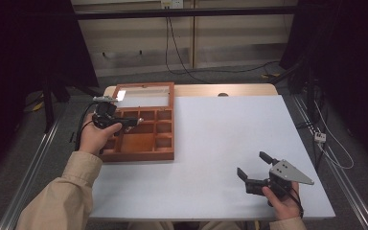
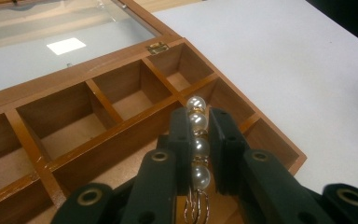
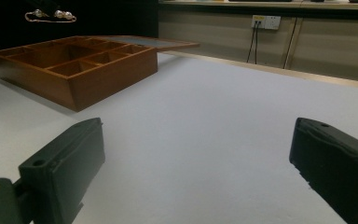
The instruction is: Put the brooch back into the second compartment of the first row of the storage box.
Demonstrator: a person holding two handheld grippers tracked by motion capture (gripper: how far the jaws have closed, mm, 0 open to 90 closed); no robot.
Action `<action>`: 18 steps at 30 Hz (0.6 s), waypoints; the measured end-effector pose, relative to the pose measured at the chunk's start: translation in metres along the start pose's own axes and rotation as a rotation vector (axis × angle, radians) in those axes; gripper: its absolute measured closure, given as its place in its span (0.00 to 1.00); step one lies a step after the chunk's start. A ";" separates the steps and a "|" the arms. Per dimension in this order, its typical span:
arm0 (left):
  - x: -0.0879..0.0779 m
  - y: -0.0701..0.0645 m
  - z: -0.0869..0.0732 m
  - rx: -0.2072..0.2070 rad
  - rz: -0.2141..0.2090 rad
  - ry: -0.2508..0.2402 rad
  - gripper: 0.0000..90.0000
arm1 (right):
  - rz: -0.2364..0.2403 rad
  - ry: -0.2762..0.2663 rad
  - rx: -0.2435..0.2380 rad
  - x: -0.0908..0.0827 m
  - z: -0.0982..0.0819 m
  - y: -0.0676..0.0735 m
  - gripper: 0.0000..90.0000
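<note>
Left gripper (image 2: 199, 140) clamped on a pearl strand (image 2: 198, 140) above the wooden box (image 1: 146, 153); right gripper (image 3: 198, 154) wide, empty.

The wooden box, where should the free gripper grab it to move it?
Probably the plain front wall of the wooden box, coming in from the open table side, fingers over its top edge. That wall is straight and thin; the glass lid lies open at the back, and the left gripper is busy with pearls.

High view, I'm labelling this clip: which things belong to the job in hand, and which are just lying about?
In the job:
- left gripper, shut on the pearl-and-gold bracelet
- open wooden compartment box with glass lid

Lying about:
- right gripper, open, idle
- black wall cables
</note>
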State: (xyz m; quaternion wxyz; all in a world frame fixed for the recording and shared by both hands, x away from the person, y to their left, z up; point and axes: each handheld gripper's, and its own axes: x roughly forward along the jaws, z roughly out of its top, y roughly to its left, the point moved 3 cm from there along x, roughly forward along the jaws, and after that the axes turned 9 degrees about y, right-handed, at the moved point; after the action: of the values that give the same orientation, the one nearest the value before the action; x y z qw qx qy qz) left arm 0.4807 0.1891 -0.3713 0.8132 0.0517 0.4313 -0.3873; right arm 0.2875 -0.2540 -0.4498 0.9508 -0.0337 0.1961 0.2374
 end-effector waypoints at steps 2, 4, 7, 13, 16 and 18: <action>0.000 0.001 0.001 -0.002 0.003 -0.001 0.89 | 0.001 0.001 0.002 0.000 0.000 0.000 0.03; -0.001 0.001 0.002 -0.003 0.006 -0.003 0.89 | 0.001 0.000 0.004 0.000 0.000 0.000 0.03; -0.002 0.002 0.004 0.002 0.009 0.002 0.89 | 0.002 -0.001 0.003 0.000 0.000 0.000 0.03; 0.000 0.003 0.008 -0.003 0.015 -0.002 0.89 | 0.000 -0.002 0.007 -0.001 0.000 -0.001 0.03; 0.001 0.003 0.010 -0.005 0.018 0.000 0.89 | -0.001 -0.002 0.005 -0.001 0.001 -0.001 0.03; 0.002 0.004 0.010 -0.006 0.017 -0.002 0.89 | 0.000 -0.002 0.005 -0.001 0.000 -0.001 0.03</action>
State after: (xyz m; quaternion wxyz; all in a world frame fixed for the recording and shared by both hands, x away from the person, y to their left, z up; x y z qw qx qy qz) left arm 0.4907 0.1863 -0.3675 0.8170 0.0524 0.4313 -0.3792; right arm 0.2873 -0.2555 -0.4489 0.9511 -0.0311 0.1959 0.2369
